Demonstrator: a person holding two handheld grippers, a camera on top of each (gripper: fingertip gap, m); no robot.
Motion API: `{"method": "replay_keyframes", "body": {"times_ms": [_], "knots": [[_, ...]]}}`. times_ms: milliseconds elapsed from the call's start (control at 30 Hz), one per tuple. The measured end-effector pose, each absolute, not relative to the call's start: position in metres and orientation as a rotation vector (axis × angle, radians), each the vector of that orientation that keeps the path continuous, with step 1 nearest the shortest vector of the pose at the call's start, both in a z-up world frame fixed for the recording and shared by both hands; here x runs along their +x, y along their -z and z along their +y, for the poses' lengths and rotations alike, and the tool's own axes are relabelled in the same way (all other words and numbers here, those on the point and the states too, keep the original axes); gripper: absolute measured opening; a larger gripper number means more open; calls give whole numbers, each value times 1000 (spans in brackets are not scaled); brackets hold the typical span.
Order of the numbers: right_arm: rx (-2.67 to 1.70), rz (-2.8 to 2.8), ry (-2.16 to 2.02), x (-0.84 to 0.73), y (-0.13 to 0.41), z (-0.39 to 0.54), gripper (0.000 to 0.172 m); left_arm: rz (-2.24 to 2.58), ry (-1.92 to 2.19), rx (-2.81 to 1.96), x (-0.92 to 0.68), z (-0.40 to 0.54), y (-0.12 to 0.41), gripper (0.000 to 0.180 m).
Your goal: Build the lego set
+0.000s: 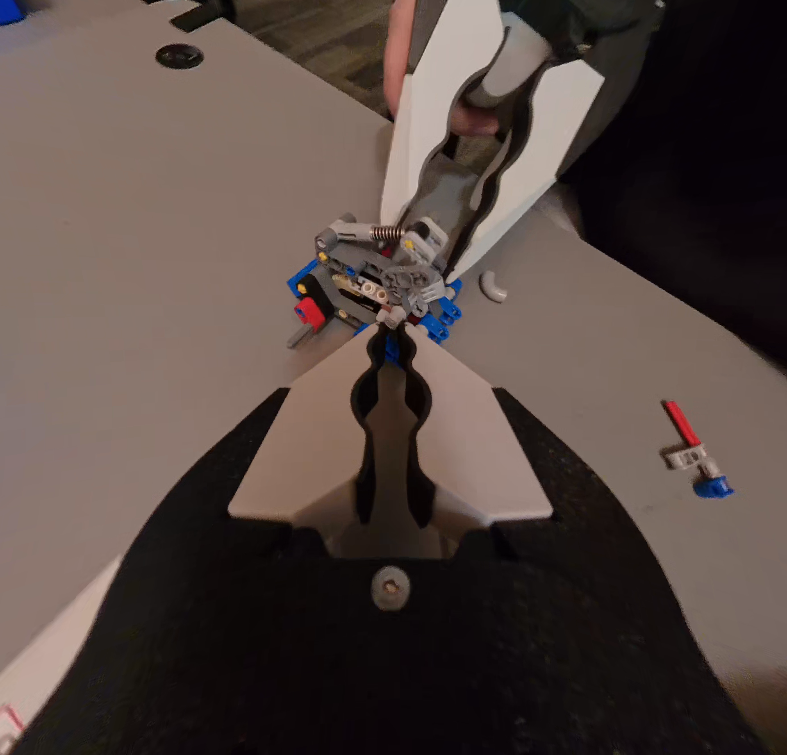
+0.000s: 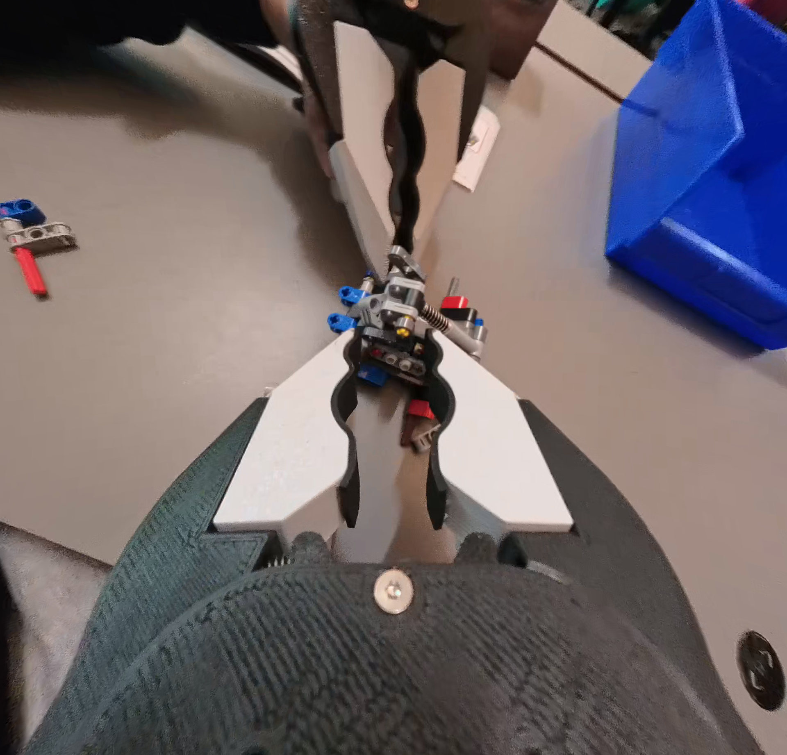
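Up close, from the left wrist view, the left tool (image 1: 392,325) had its two white fingers drawn together at the tips, pinching a small pale grey connector piece (image 1: 391,316) that stuck out of the near edge of a brick-built model (image 1: 374,281). That model, a cluster of grey beams, blue pins, a red block and a metal coil spring (image 1: 386,232), sat on the grey desk (image 1: 170,223). From the far side the right tool (image 1: 430,245) came down over the model with its fingers spread around the grey upper part, a person's hand (image 1: 396,53) showing behind it. A small curved grey tube piece (image 1: 493,286) lay just beside the model, and well off to one side lay a loose sub-assembly (image 1: 692,457) of a red axle, a grey beam and a blue connector.

From the right wrist view, the right tool (image 2: 394,342) stood with its jaws apart and the dark lower block of the model (image 2: 396,330) set between the black pads, which looked to bear on both its flanks. The left tool (image 2: 402,240) reached in from the far side, fingers closed to a narrow dark slit at the model's top. The red-axle sub-assembly (image 2: 32,240) lay far off on the desk (image 2: 191,181), and a blue bin (image 2: 702,159) stood on the other side
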State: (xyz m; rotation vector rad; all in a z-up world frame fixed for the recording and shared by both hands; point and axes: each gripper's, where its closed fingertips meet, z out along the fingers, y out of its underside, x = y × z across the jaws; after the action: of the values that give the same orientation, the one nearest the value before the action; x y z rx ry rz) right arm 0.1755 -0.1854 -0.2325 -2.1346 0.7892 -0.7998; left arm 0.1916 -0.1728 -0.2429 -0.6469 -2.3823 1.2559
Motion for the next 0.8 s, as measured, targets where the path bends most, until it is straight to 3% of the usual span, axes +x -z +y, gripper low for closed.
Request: {"method": "replay_keyframes", "body": {"times_ms": [467, 567, 800], "knots": [[-2267, 762, 1082, 143, 211, -205, 26, -2606, -1365, -124, 162, -151, 243, 0], [-2200, 520, 947, 124, 209, -163, 9, -2607, -1381, -22, 153, -152, 243, 0], [-2247, 500, 1047, 128, 228, -161, 13, -2649, -1421, 151, 147, -155, 245, 0]]}}
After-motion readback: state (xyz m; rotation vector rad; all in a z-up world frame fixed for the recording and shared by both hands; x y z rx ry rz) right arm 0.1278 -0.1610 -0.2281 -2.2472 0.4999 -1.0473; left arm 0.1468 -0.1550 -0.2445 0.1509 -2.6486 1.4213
